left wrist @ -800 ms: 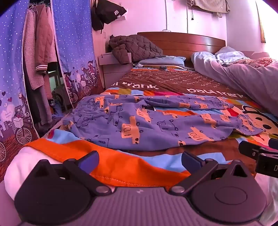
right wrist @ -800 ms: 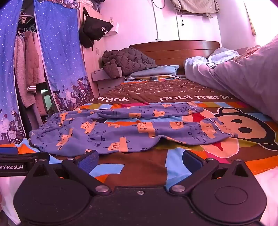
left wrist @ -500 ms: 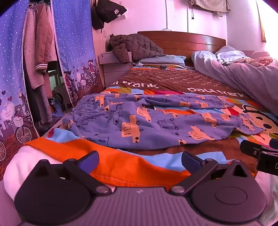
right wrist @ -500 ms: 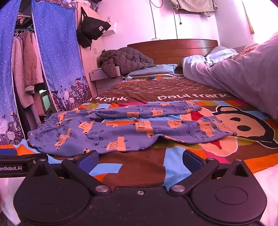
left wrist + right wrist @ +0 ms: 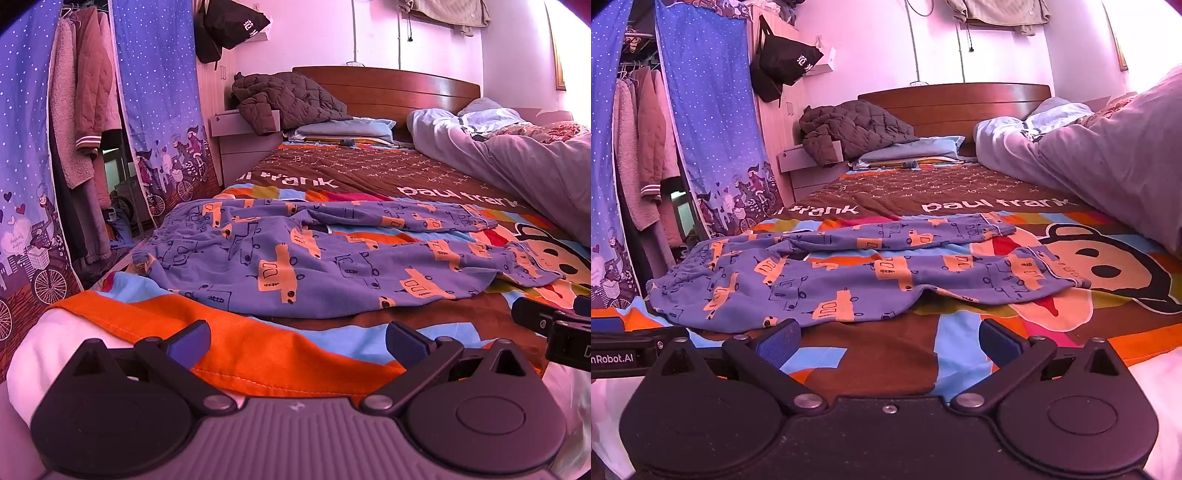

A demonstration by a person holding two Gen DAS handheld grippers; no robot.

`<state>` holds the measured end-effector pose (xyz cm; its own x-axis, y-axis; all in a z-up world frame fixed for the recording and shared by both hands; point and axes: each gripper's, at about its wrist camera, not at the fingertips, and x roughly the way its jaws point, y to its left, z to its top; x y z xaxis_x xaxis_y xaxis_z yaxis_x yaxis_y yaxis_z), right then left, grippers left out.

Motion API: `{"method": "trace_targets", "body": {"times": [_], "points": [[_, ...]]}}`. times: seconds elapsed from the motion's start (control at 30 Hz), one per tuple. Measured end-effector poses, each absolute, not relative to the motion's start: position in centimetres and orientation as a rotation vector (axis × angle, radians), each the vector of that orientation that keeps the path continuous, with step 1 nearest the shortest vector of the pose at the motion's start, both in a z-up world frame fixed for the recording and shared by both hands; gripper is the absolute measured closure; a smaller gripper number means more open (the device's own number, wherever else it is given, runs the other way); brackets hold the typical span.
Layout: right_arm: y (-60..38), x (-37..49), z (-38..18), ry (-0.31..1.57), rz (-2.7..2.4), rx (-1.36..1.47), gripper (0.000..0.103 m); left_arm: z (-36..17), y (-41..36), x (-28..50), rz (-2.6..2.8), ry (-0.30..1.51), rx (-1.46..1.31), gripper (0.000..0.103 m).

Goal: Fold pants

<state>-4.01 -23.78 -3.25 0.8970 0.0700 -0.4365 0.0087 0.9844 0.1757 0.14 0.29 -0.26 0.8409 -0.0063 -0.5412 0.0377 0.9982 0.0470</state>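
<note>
Blue pants with orange car prints (image 5: 314,258) lie spread flat on the bed, waistband to the left, both legs running to the right; they also show in the right wrist view (image 5: 849,280). My left gripper (image 5: 297,338) is open and empty, just short of the pants' near edge, over the orange border of the bedspread. My right gripper (image 5: 886,341) is open and empty, just short of the near leg. The right gripper's side shows at the right edge of the left wrist view (image 5: 554,325).
The colourful bedspread (image 5: 369,173) covers the bed. A grey duvet (image 5: 1108,158) is heaped on the right. A brown quilted jacket (image 5: 288,96) and pillows lie by the headboard. A blue curtain (image 5: 159,110) and hanging clothes stand left of the bed.
Both grippers have moved slightly forward toward the pants. The pants have not moved.
</note>
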Motion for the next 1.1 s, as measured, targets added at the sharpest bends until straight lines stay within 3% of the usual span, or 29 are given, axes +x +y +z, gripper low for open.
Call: {"method": "trace_targets", "body": {"times": [1.1], "points": [[-24.10,-4.15,-3.37,0.460,0.015,0.185,0.001,-0.09,-0.17,-0.10,-0.029,0.568,0.058,0.000]]}}
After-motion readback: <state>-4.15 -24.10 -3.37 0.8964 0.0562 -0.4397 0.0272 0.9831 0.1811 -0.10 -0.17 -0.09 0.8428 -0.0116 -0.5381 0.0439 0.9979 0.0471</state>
